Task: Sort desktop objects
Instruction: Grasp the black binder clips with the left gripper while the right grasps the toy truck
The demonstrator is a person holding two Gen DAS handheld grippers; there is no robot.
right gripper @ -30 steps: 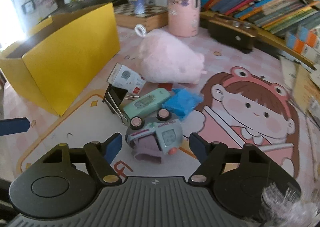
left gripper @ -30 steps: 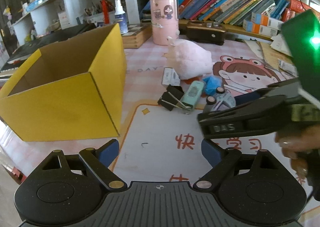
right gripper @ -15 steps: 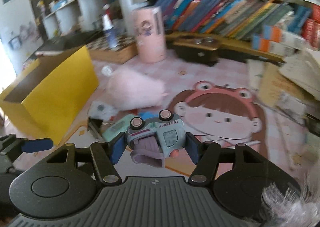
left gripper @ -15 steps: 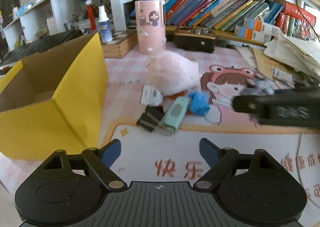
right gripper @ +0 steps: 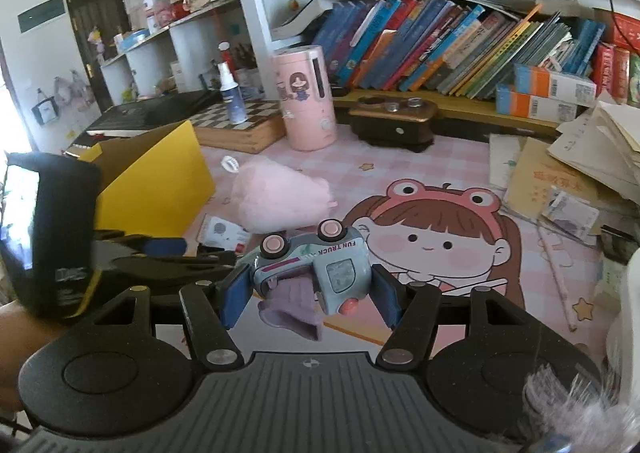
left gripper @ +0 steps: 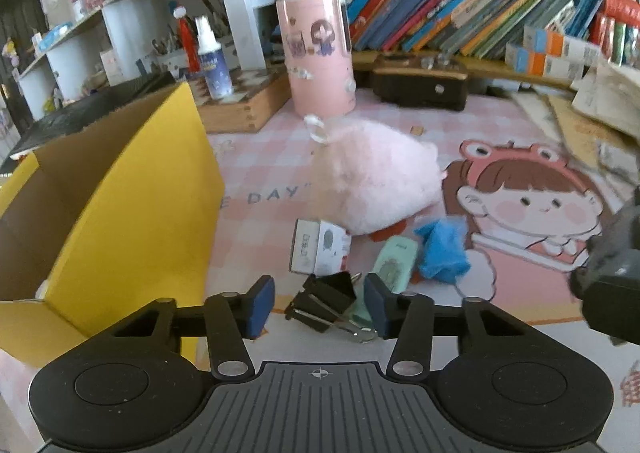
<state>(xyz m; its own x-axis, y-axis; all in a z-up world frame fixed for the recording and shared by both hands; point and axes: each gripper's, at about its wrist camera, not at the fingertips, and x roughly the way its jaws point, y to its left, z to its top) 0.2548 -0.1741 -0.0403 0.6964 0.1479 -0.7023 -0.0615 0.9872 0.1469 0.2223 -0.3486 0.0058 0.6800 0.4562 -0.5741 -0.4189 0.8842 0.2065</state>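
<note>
A black binder clip (left gripper: pixel 324 299) lies on the cartoon desk mat (left gripper: pixel 256 181), between the blue pads of my left gripper (left gripper: pixel 318 305). Its jaws are closing, and a small gap still shows on each side of the clip. Just beyond lie a mint green case (left gripper: pixel 394 265), a crumpled blue piece (left gripper: pixel 444 253), a small white box (left gripper: pixel 318 245) and a pink plush (left gripper: pixel 372 189). My right gripper (right gripper: pixel 310 289) is shut on a light blue toy truck (right gripper: pixel 320 265), held above the mat with a purple flap hanging under it. An open yellow cardboard box (left gripper: pixel 120 213) stands at the left.
A pink cylinder holder (left gripper: pixel 320 53), a wooden chessboard case (left gripper: pixel 244 109) with a spray bottle (left gripper: pixel 212 61), and a dark wooden box (left gripper: pixel 420 81) line the back under a shelf of books (right gripper: pixel 440 41). Loose paper and cardboard (right gripper: pixel 568 173) pile up at the right.
My left gripper moved forward to the binder clip and its jaws narrowed around it. My right gripper shut on the toy truck and lifted it off the mat.
</note>
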